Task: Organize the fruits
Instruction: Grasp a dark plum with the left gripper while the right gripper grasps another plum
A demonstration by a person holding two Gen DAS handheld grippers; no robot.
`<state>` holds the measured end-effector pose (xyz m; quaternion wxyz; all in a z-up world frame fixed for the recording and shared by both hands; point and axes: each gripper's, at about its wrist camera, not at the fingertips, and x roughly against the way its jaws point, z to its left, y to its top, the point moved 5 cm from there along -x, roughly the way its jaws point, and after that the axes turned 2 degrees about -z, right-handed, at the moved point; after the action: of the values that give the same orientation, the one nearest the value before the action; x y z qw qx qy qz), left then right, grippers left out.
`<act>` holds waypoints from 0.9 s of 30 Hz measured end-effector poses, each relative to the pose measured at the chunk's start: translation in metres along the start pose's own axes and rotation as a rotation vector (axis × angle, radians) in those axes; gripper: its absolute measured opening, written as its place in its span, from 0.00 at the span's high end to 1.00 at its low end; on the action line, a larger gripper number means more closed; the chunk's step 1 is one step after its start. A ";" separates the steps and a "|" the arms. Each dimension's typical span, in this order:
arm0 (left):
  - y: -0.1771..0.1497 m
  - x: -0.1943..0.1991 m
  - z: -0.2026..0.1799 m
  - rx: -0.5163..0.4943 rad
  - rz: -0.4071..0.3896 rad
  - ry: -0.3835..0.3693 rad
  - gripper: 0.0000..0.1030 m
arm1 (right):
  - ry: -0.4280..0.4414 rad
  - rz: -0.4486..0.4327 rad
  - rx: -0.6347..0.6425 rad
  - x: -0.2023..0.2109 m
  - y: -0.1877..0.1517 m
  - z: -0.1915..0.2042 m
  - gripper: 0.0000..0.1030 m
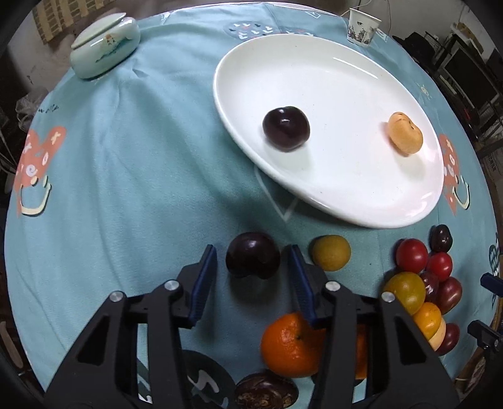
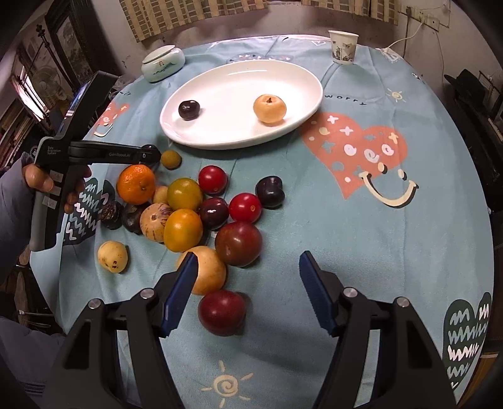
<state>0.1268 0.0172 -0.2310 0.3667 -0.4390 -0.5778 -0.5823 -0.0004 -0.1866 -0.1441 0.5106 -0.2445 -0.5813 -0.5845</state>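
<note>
A white oval plate (image 1: 345,195) (image 2: 220,138) holds a dark plum (image 1: 286,129) (image 2: 189,109) and a pale orange fruit (image 1: 405,133) (image 2: 269,108). My left gripper (image 1: 251,254) is open, its fingers on either side of a dark plum (image 1: 253,255) on the cloth, not touching it. A small yellow fruit (image 1: 330,252) (image 2: 170,159) and an orange (image 1: 290,344) (image 2: 136,184) lie beside it. My right gripper (image 2: 248,261) is open and empty above a red plum (image 2: 222,312), near a heap of mixed fruits (image 2: 188,217).
A lidded pale green bowl (image 1: 105,47) (image 2: 163,63) and a paper cup (image 1: 363,26) (image 2: 343,47) stand at the far side of the round table with its blue patterned cloth (image 1: 125,163). A lone yellow fruit (image 2: 112,256) lies left of the heap.
</note>
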 end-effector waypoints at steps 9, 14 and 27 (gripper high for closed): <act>-0.007 0.023 -0.005 -0.023 -0.042 -0.028 0.68 | -0.026 0.009 -0.063 -0.007 0.010 -0.015 0.34; -0.022 0.067 -0.022 -0.046 -0.119 -0.080 0.68 | -0.035 -0.038 -0.144 -0.013 0.028 -0.032 0.34; -0.058 0.101 -0.059 -0.095 -0.147 -0.120 0.68 | -0.044 0.077 -0.120 -0.068 0.056 -0.021 0.55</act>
<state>0.0327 -0.0297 -0.1535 0.2665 -0.4465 -0.6011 -0.6069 0.0797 -0.1735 -0.1839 0.5041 -0.3099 -0.5463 -0.5927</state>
